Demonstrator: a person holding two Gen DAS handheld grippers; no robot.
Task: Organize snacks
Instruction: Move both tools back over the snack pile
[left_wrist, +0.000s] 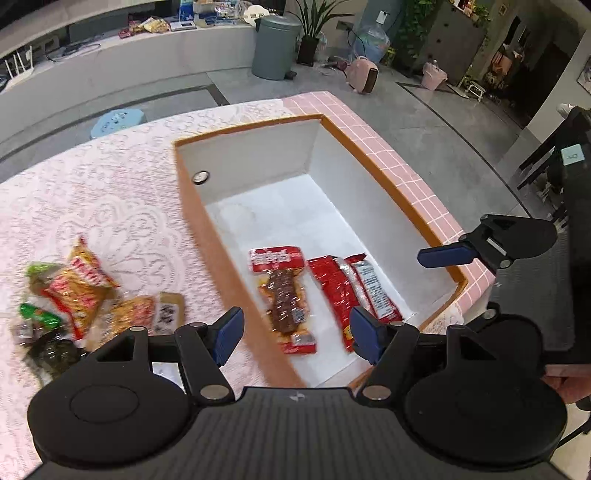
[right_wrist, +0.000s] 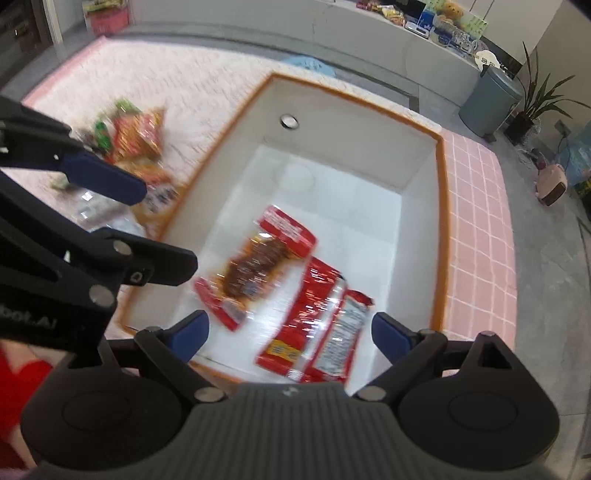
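Note:
A white box with an orange rim (left_wrist: 192, 206) (right_wrist: 439, 206) stands on the lace-covered table. Inside lie a clear-windowed red packet of brown meat snack (left_wrist: 282, 291) (right_wrist: 255, 266) and two red foil packets (left_wrist: 351, 288) (right_wrist: 321, 325) side by side. A pile of loose snack packets (left_wrist: 81, 291) (right_wrist: 136, 136) lies on the cloth left of the box. My left gripper (left_wrist: 295, 332) is open and empty above the box's near end. My right gripper (right_wrist: 290, 332) is open and empty above the red packets; one of its fingers (left_wrist: 447, 254) shows in the left wrist view.
The table's pink tiled edge (left_wrist: 406, 173) (right_wrist: 476, 221) runs along the box's right side. Beyond are grey floor, a grey bin (left_wrist: 275, 46), a potted plant (left_wrist: 310, 33), a pink heater (left_wrist: 364, 74) and a long counter with clutter (left_wrist: 110, 55).

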